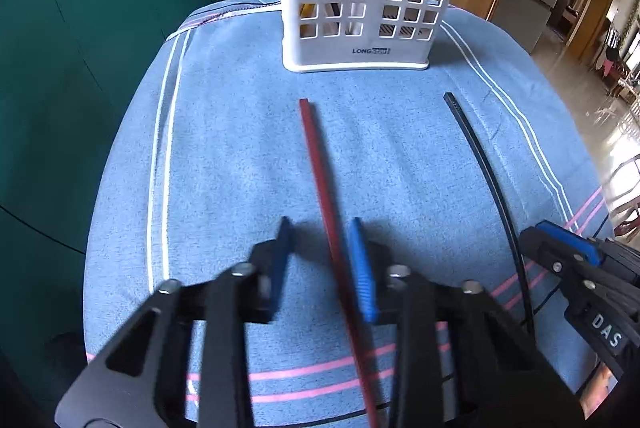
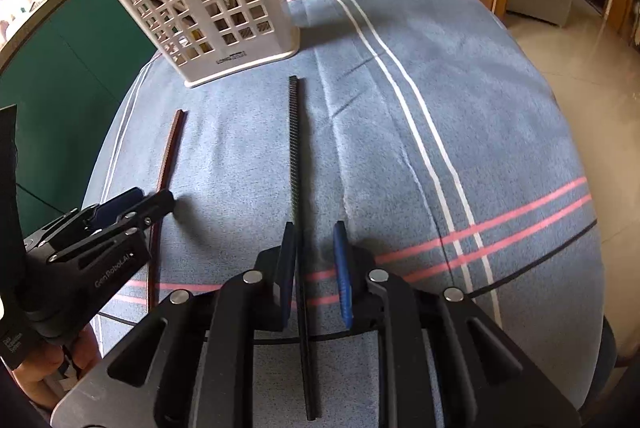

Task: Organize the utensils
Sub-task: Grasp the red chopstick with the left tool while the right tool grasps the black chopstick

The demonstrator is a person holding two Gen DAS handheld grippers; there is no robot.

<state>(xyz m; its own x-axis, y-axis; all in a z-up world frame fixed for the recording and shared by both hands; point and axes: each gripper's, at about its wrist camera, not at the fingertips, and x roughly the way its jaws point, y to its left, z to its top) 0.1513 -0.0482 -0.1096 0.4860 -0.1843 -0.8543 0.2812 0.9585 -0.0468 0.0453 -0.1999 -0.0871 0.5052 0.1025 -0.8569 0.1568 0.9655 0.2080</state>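
A red chopstick [image 1: 316, 155] lies lengthwise on the blue striped cloth [image 1: 232, 155]. It runs between the blue pads of my left gripper [image 1: 320, 228], close to the right pad [image 1: 362, 268], with a clear gap to the left one. A black chopstick [image 2: 294, 147] lies parallel to it and passes between the pads of my right gripper [image 2: 314, 228], near the left pad [image 2: 288, 268] and apart from the right one. Both grippers are open and low over the cloth. A white slotted utensil basket [image 1: 360, 43] [image 2: 240, 43] stands upright beyond both sticks, with some utensils inside.
Each wrist view catches the other gripper: the right gripper [image 1: 536, 234] beside the black chopstick [image 1: 476, 147], the left gripper [image 2: 148, 197] over the red chopstick [image 2: 170, 147]. Green cabinets [image 1: 100, 27] stand past the table's left edge. Tiled floor [image 2: 580, 67] lies to the right.
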